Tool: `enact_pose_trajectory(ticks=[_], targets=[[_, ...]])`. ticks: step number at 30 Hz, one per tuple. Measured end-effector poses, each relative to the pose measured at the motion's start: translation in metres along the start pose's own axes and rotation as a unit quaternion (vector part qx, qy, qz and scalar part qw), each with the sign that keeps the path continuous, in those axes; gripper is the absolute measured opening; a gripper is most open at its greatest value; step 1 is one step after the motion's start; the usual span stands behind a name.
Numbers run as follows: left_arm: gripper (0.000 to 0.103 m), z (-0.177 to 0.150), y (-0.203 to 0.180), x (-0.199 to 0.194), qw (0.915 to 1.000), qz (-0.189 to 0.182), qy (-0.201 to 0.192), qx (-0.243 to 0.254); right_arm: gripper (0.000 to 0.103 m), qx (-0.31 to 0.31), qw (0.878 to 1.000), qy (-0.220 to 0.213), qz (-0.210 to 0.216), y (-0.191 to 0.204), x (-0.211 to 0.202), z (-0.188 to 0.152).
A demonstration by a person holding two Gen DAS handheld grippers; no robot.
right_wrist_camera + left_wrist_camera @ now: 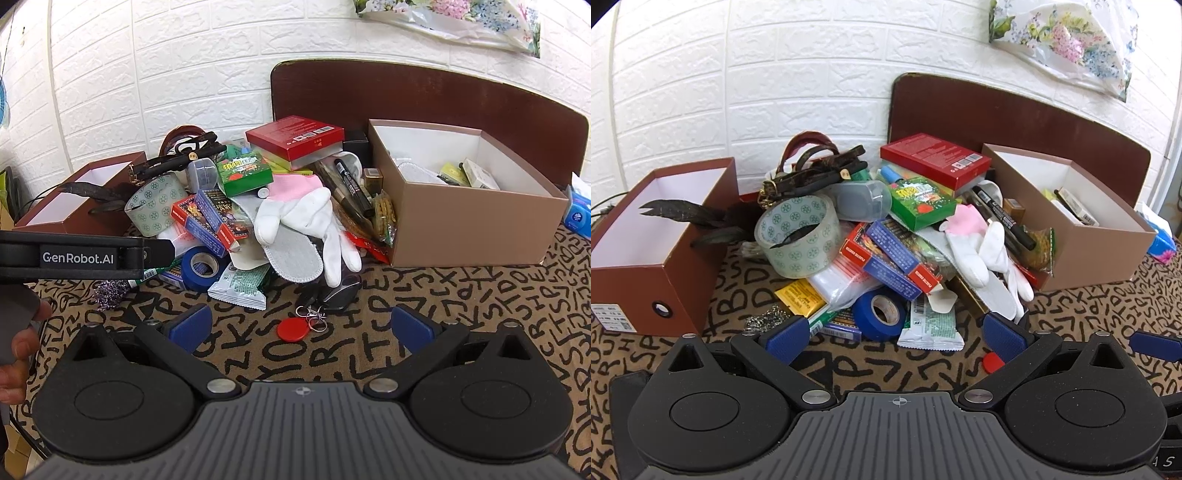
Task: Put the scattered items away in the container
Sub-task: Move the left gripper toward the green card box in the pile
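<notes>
A pile of scattered items lies on the patterned table between two open boxes. It holds a blue tape roll (881,312) (202,266), a clear tape roll (798,236), a white glove (988,254) (314,218), a red box (934,158) (295,138), a green box (243,173) and a black marker (1004,218). The tan box (1082,236) (465,221) at the right holds a few items. My left gripper (894,332) is open and empty just before the blue tape. My right gripper (301,328) is open and empty over a red key tag (292,329).
A brown box (665,258) (74,206) at the left holds dark feathers. A brown board (424,96) leans on the brick wall behind. A blue tissue pack (580,214) lies at the far right. My left gripper's side (85,258) crosses the right wrist view.
</notes>
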State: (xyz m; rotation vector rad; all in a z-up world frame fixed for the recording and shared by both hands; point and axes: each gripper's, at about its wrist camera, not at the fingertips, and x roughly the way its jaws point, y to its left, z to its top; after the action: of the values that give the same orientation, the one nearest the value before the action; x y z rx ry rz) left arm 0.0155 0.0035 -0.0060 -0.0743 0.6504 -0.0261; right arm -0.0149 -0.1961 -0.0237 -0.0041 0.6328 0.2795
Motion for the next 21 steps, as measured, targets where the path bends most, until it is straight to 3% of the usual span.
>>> enact_pose_trajectory(ticks=[21], targets=[[0.103,0.007,-0.003,0.017,0.9998,0.002,0.018,0.005,0.103,-0.017,1.0,0.001,-0.006,-0.001,0.014,0.005]])
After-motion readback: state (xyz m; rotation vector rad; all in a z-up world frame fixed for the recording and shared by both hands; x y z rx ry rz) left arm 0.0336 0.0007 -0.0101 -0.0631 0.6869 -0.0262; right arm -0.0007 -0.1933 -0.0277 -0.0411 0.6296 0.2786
